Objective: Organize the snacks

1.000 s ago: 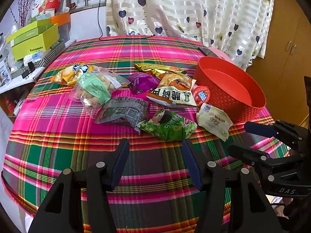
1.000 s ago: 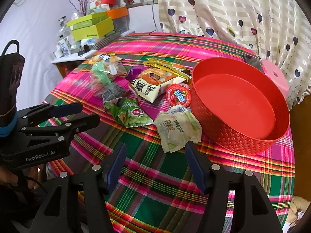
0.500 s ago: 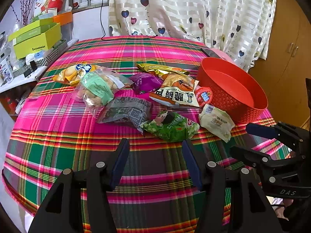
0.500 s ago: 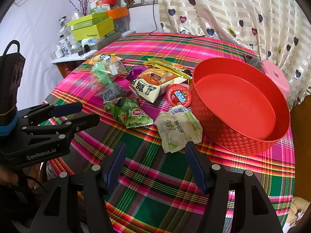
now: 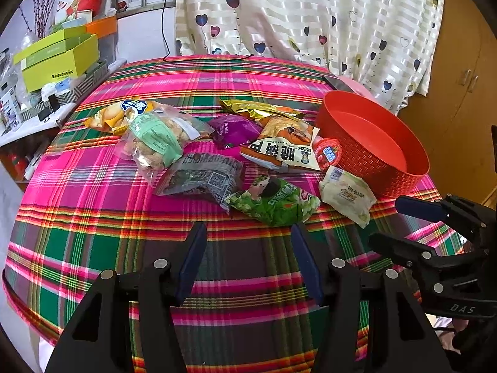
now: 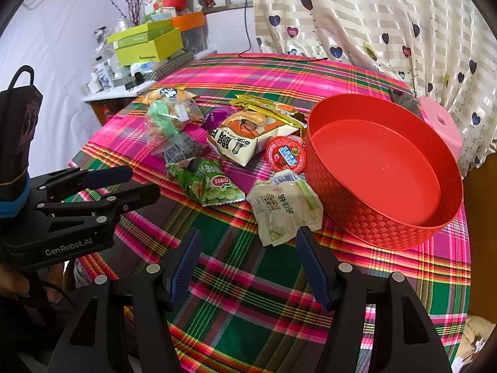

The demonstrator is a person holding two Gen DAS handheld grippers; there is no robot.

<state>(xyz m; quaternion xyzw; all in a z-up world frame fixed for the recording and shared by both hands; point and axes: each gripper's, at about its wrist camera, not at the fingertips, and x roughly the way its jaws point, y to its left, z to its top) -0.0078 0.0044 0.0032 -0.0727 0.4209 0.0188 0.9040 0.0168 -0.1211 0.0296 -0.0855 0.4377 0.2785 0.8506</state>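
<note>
Both claws hang released and empty above the table's near edge: the left claw (image 5: 248, 248) facing the green pea packet (image 5: 273, 200), the right claw (image 6: 247, 253) just short of the pale wrapped snack (image 6: 284, 208). Nothing is sorted yet; the red basket (image 6: 388, 220) stands empty, so next comes closing on that snack.

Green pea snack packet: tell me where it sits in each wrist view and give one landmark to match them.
Left wrist view: green pea snack packet, centre, just beyond the left gripper, left of the pale packet.
Right wrist view, left of centre, beyond the right gripper.
Shared landmark: red basket, right of it in both.
</note>
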